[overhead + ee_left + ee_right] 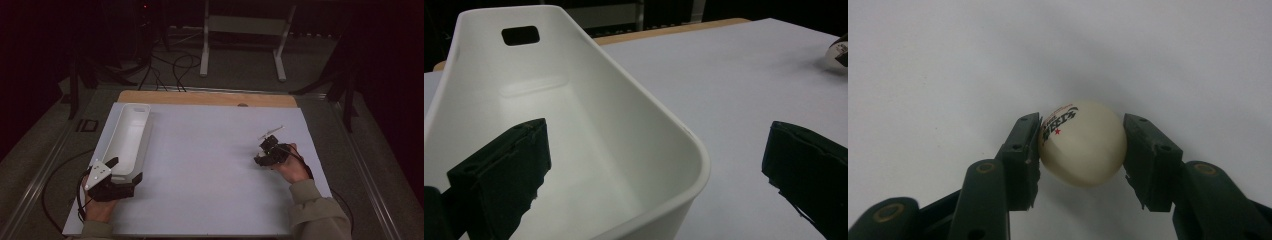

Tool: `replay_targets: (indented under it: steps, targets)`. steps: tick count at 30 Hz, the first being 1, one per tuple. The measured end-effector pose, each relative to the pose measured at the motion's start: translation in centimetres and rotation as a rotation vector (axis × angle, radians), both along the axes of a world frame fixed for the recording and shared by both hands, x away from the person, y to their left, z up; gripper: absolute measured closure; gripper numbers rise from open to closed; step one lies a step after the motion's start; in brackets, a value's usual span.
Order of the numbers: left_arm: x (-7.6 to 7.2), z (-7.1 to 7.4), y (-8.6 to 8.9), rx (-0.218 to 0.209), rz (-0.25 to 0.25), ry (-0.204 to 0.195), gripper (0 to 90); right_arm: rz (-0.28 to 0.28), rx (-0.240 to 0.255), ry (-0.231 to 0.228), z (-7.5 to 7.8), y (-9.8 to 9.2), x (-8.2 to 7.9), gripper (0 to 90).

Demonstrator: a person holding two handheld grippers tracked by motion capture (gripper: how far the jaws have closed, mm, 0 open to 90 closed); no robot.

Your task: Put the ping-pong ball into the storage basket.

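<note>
The right tool (1082,145) has its jaws closed on a white ball (1084,142) with printed lettering, at the right side of the white surface (200,165); since the ball is round and light, the squeeze is best kept centred and gentle so it does not pop out. The left tool (126,171) stands open, one jaw inside and one outside the near end wall of the empty white bin (125,137) at the left. Between ball and bin the surface lies bare, but the bin's rim must be cleared.
</note>
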State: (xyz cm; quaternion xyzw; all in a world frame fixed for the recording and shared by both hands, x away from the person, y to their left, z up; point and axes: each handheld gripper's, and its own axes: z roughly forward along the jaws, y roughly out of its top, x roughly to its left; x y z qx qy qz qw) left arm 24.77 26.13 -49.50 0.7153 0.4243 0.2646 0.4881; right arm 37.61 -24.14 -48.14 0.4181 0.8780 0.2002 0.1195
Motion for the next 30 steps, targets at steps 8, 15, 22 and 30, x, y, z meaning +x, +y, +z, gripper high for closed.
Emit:
replay_targets:
  steps: [8,15,22,30]
  targets:
    - [0.0,0.0,0.0,0.000,-0.001,0.000,0.0,0.005,-0.002,0.001,0.2,0.1,-0.2,50.6]
    - [0.0,0.0,0.0,-0.001,-0.001,0.001,0.0,0.007,-0.004,-0.006,0.7,0.2,-0.4,50.6]
    - [0.0,0.0,0.0,-0.001,-0.001,0.002,0.0,0.015,-0.006,-0.020,1.5,0.5,-0.4,50.7]
    - [0.0,0.0,0.0,0.000,0.000,0.002,0.0,0.023,-0.005,-0.033,2.2,0.9,-0.5,50.6]
